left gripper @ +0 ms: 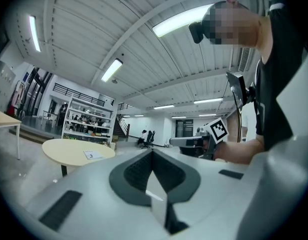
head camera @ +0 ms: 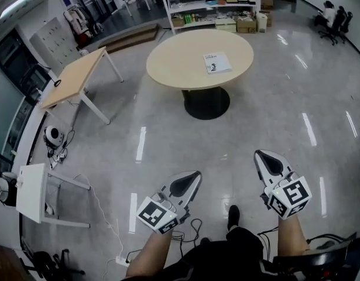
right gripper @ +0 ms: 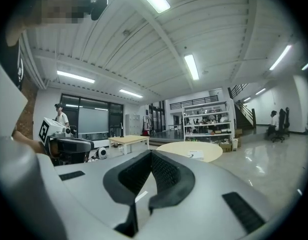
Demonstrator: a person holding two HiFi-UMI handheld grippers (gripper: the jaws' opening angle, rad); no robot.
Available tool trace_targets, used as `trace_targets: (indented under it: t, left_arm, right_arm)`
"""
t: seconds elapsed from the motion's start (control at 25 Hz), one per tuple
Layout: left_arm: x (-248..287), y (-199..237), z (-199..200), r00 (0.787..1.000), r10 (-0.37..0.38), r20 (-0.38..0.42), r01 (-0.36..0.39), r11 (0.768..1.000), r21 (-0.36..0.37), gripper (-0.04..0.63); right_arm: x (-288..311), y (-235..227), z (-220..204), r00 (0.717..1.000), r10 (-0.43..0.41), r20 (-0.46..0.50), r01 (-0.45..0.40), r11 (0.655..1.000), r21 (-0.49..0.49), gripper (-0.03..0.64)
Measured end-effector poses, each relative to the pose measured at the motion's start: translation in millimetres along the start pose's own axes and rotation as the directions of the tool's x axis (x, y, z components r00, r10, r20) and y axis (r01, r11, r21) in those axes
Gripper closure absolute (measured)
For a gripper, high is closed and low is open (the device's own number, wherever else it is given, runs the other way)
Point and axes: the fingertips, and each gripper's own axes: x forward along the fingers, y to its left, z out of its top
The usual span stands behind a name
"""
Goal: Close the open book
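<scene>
Closest to me, my left gripper (head camera: 195, 175) has its jaws pressed together with nothing between them. My right gripper (head camera: 259, 154) is the same, tips meeting and empty. Both point level over the glossy floor (head camera: 256, 116), and neither is near anything I could touch.

Well ahead, past a stretch of bare floor, stands the round desk (head camera: 180, 60) on its dark pedestal. The book (head camera: 217, 62) lies flat on it, toward the right of the top and inside the rim, with nothing else around it. It is too small from here for me to make out the spine or how far it lies open.

I judge it thin and light, a soft-covered thing rather than a stiff hardback. The cover will likely bend when lifted, and the whole book may skate on that smooth top if pushed from one side. The paper would crease under a hard pinch.

I would pin one half down with one gripper. With the other I would catch the outer edge of the loose cover, far from the spine, and fold it over.

Beyond the desk are the stocked shelves (head camera: 209, 4).
</scene>
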Motion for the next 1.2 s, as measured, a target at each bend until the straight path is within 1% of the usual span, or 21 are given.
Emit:
trace_targets:
  t: [0.2,0.4,0.56,0.64,0.72,0.84,0.96,1.08,1.2]
  left_arm:
    - [-54.0,-24.1,-7.8,1.000,-0.015,0.011,0.015,1.000,-0.022,0.597]
    - [-86.3,-46.3,-1.5,1.000,-0.001,0.020,0.001,0.999,-0.033,0.598]
    - [-103.9,-67.4,8.7,0.998,0.052,0.041,-0.051,0.998,-0.027,0.598]
    - [-108.7,-75.1,14.3,0.995,0.088,0.048,-0.086,0.996,-0.034,0.598]
    - [-109.4,-85.8,19.7,0.993,0.105,0.052,-0.104,0.994,-0.032,0.598]
    - [-105.5,-105.9,25.6,0.993,0.103,0.057,-0.103,0.995,-0.003,0.598]
    - [-99.1,-122.4,30.0,0.993,0.100,0.064,-0.100,0.995,-0.007,0.598]
    - [-94.2,-135.9,33.8,0.994,0.086,0.062,-0.087,0.996,0.009,0.598]
    - [-91.1,-144.9,33.2,0.995,0.083,0.058,-0.083,0.997,0.006,0.598]
  right_arm:
    - [-40.8,54.5,-4.4,1.000,-0.028,0.001,0.028,0.999,0.040,0.617]
    - [-87.7,81.7,9.7,0.998,-0.060,0.020,0.060,0.998,0.030,0.617]
    - [-124.5,85.1,18.8,0.997,-0.064,0.046,0.063,0.998,0.018,0.617]
    - [-138.6,81.8,22.8,0.997,-0.060,0.055,0.059,0.998,0.018,0.617]
    - [-152.9,77.3,27.6,0.997,-0.054,0.062,0.053,0.998,0.016,0.617]
    - [-174.1,74.7,28.6,0.997,-0.044,0.063,0.045,0.999,-0.008,0.617]
    - [-189.6,70.7,27.7,0.997,-0.044,0.059,0.044,0.999,-0.013,0.617]
    - [-199.0,69.4,27.4,0.998,-0.036,0.053,0.038,0.999,-0.036,0.617]
    - [-206.8,66.0,22.6,0.998,-0.042,0.050,0.043,0.999,-0.016,0.617]
